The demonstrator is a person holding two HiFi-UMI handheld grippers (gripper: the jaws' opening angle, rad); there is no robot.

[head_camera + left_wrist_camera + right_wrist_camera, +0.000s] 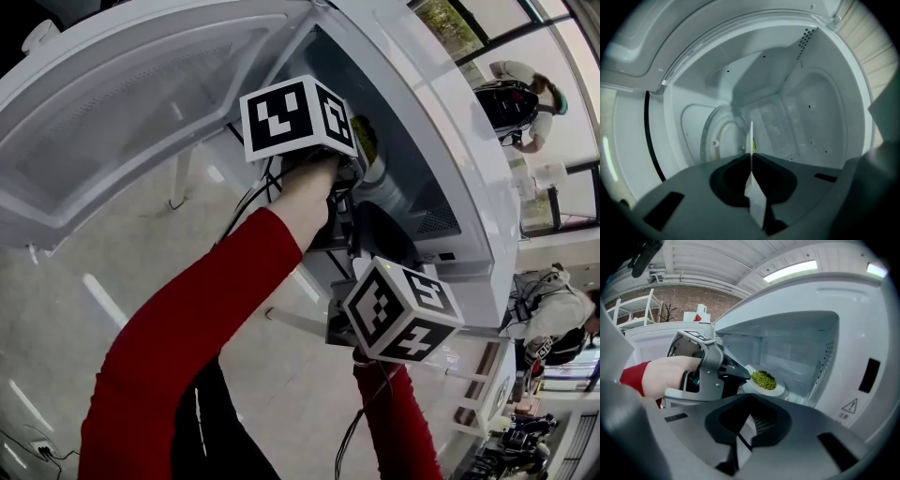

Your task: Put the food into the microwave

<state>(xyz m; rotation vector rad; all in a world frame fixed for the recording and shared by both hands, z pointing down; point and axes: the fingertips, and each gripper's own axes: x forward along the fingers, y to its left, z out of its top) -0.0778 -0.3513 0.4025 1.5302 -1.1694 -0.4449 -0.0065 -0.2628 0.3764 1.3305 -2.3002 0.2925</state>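
Observation:
The white microwave [469, 187] stands with its door [122, 122] swung wide. My left gripper [751, 157] reaches into the cavity [797, 348], shut on the rim of a white plate [776, 390] that carries a heap of green food [763, 379]. From the left gripper view the plate [751, 133] shows edge-on between the jaws, above the round turntable [719, 140]. The head view shows the food [366, 141] just past the left marker cube. My right gripper [740, 440] hangs outside the opening, below and in front of the plate, shut with nothing in it.
The door stretches out to the left of my left arm in the head view. The cavity's walls enclose the plate closely on both sides. Two people [520, 103] [553, 323] stand far off at the right. A white shelf [628, 310] stands against a brick wall.

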